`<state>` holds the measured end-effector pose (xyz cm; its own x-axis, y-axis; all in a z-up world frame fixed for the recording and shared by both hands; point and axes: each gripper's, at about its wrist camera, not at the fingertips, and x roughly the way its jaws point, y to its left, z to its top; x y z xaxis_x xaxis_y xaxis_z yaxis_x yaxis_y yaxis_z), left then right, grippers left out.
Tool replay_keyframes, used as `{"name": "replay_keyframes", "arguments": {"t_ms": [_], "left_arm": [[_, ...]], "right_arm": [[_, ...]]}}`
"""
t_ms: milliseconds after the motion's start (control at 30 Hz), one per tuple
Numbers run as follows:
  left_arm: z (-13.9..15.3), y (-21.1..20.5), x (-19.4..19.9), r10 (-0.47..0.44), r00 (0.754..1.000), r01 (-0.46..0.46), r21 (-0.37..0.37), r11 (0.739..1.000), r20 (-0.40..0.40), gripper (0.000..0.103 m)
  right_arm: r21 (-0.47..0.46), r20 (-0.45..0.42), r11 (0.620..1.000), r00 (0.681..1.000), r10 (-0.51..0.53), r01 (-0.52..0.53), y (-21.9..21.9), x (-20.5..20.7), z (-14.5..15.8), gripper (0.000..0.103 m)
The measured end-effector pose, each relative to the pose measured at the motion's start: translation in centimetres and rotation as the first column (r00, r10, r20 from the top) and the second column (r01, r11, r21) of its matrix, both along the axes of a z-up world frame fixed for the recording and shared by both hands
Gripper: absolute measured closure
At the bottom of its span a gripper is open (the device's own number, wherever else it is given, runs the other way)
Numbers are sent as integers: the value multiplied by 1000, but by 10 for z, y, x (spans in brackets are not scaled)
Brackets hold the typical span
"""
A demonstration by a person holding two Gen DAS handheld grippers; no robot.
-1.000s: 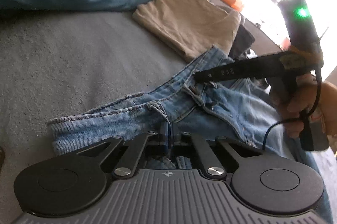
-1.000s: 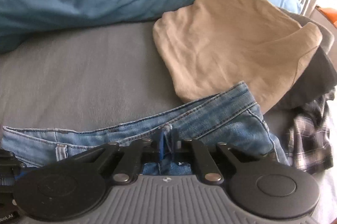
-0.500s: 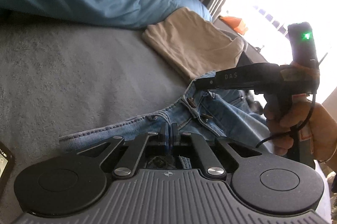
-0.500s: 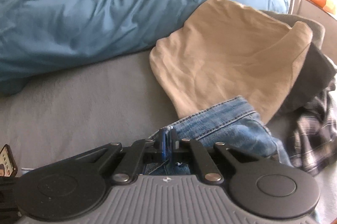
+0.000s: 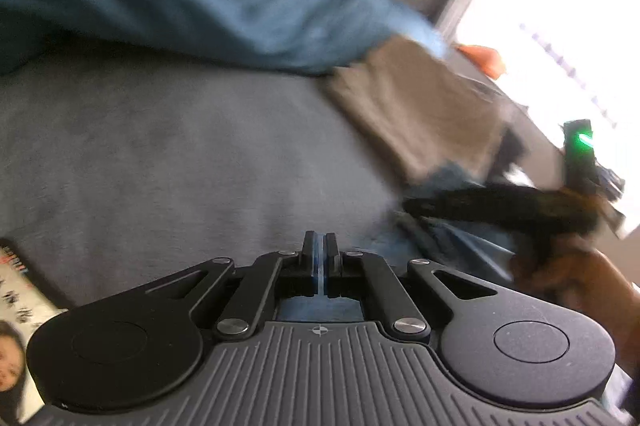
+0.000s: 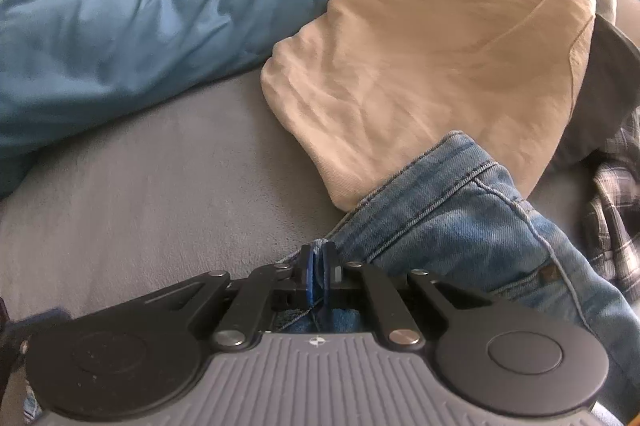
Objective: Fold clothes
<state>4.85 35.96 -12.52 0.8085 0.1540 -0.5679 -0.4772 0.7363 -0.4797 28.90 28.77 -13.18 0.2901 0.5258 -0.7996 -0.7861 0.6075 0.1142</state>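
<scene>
The blue jeans (image 6: 460,226) lie bunched on the grey bed sheet (image 6: 160,185), their waistband rising to my right gripper (image 6: 319,262), which is shut on the denim edge. In the blurred left wrist view my left gripper (image 5: 320,250) is shut too, with a strip of denim (image 5: 320,310) showing just behind its fingers. To its right are the right gripper (image 5: 500,205), the hand holding it (image 5: 580,274) and more of the jeans (image 5: 452,238). The jeans' legs are hidden under both grippers.
A folded beige garment (image 6: 420,65) lies just beyond the jeans, against a blue duvet (image 6: 120,5). A dark grey garment (image 6: 608,73) and a plaid shirt (image 6: 616,218) sit at the right. A printed picture (image 5: 16,326) lies at the left edge.
Both grippers have risen and pulled back with the jeans. The spread waistband has left the left view, and the denim has gathered into a bunch beside the right gripper.
</scene>
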Motion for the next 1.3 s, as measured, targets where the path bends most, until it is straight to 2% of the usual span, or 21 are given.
{"name": "replay_keyframes", "arguments": {"t_ms": [67,100,133,200,300,400,533,600,633,700,733,767,800,833,900,967,1033,1167,1233,1300], "left_arm": [[2,-8,6,-50,999,51,-34,998,20,103],[2,-10,8,-66,997,68,-62,996,32,103],[2,-13,11,-73,997,75,-80,994,31,102],[1,-17,17,-63,998,63,-81,995,-5,103],[6,-21,22,-85,996,85,-50,995,-5,103],[12,-29,40,-142,990,142,0,990,-10,102],[10,-43,83,-192,981,193,22,981,-38,102],[9,-49,105,-216,975,218,32,976,-52,99],[8,-52,117,-228,972,230,43,972,-61,98],[0,-58,135,-222,971,229,81,970,-88,97],[-5,-60,141,-212,972,222,100,970,-101,97],[-12,-62,146,-201,973,215,116,970,-115,97],[-18,-64,149,-193,973,209,126,970,-126,96],[-24,-65,149,-191,973,208,133,969,-129,96],[-30,-71,147,-190,975,210,198,958,-112,95],[-33,-78,144,-189,977,209,251,945,-104,95],[-34,-78,143,-184,978,205,260,944,-101,95],[-33,-79,143,-182,978,204,267,942,-105,95],[-32,-79,143,-181,978,204,271,941,-107,95],[-33,-80,144,-181,978,204,272,941,-107,95]], "right_arm": [[17,-38,1000,999,-20,20,-4,5,6,95],[31,-69,999,997,-33,35,-8,9,11,85],[52,-99,997,994,-49,54,-14,13,17,72],[100,-90,990,992,-92,101,-33,17,37,57],[189,-56,970,988,-146,154,-76,23,75,56],[287,-63,928,971,-229,238,-138,26,117,54],[377,-98,854,933,-347,358,-236,12,162,54],[440,-194,798,911,-363,411,-285,3,175,53],[487,-259,757,899,-352,436,-309,-5,180,53],[549,-331,678,872,-361,489,-353,-28,187,53],[551,-331,662,861,-386,508,-369,-40,189,53],[530,-319,661,847,-425,531,-381,-53,189,53],[483,-285,681,834,-473,551,-390,-66,188,53],[429,-240,707,825,-511,563,-391,-77,185,53],[285,-123,773,821,-557,567,-383,-99,171,54],[128,20,834,839,-543,537,-365,-119,152,55],[2,119,872,865,-487,490,-349,-133,131,56],[-170,166,893,906,-390,416,-326,-139,82,57],[-261,135,903,939,-317,342,-322,-143,54,57],[-357,190,878,945,-267,320,-319,-148,33,60]]}}
